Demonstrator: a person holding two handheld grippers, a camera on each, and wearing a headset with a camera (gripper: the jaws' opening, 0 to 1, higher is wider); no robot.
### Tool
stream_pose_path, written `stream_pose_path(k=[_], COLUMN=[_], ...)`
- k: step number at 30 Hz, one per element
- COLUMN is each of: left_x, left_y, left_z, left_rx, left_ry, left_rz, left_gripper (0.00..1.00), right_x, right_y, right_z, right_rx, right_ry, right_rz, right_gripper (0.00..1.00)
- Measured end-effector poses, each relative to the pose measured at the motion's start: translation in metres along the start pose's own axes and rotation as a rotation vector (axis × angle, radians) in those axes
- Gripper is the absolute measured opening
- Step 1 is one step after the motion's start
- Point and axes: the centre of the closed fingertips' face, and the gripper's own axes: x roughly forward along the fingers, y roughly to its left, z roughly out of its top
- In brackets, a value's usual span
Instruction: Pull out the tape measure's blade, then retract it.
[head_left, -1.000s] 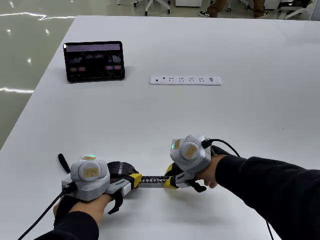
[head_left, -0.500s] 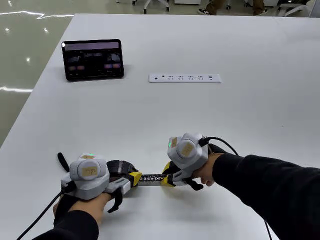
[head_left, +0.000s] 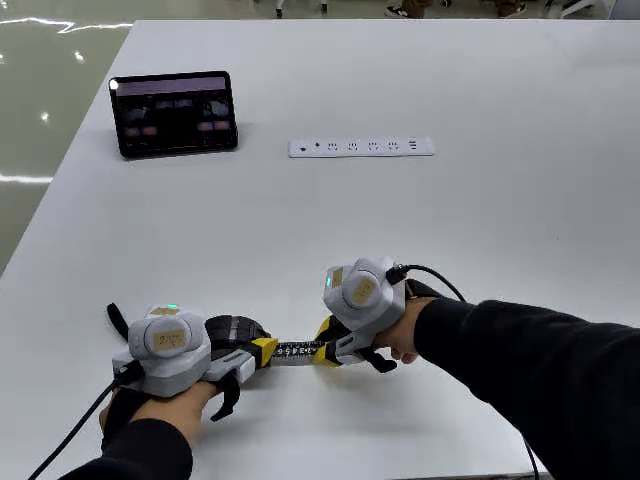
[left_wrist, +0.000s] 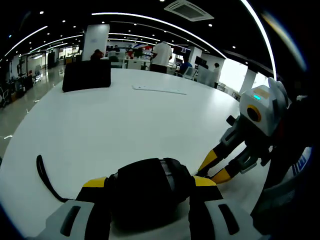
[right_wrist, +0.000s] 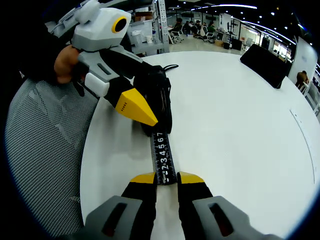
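The black tape measure (head_left: 233, 329) lies on the white table (head_left: 450, 220) near its front edge. My left gripper (head_left: 255, 347) is shut on its body, which sits between the yellow-tipped jaws in the left gripper view (left_wrist: 150, 192). A short length of blade (head_left: 296, 350) runs right from the case. My right gripper (head_left: 325, 352) is shut on the blade's end. In the right gripper view the numbered blade (right_wrist: 162, 152) leads from my right gripper (right_wrist: 166, 178) to the case (right_wrist: 159, 95). A black strap (head_left: 115, 320) trails left of the case.
A dark tablet (head_left: 173, 112) stands propped at the back left. A white power strip (head_left: 362, 147) lies flat at the back middle. The table's left edge (head_left: 60, 180) drops to a glossy floor. Cables trail from both grippers toward me.
The right gripper has come slightly closer to the left one, so the blade showing between them is a little shorter. The head camera has shifted too.
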Motion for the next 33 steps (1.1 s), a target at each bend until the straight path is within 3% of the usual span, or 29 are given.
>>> stream_pose_path(k=[33], left_x=[-0.001], left_y=[0.000], left_z=[-0.001], left_rx=[-0.010], left_ry=[0.001], left_rz=[-0.003], left_gripper=[0.59], right_x=[0.016], right_y=[0.004], right_z=[0.020], right_rx=[0.008], right_ry=[-0.033], right_rz=[0.015], right_gripper=[0.11])
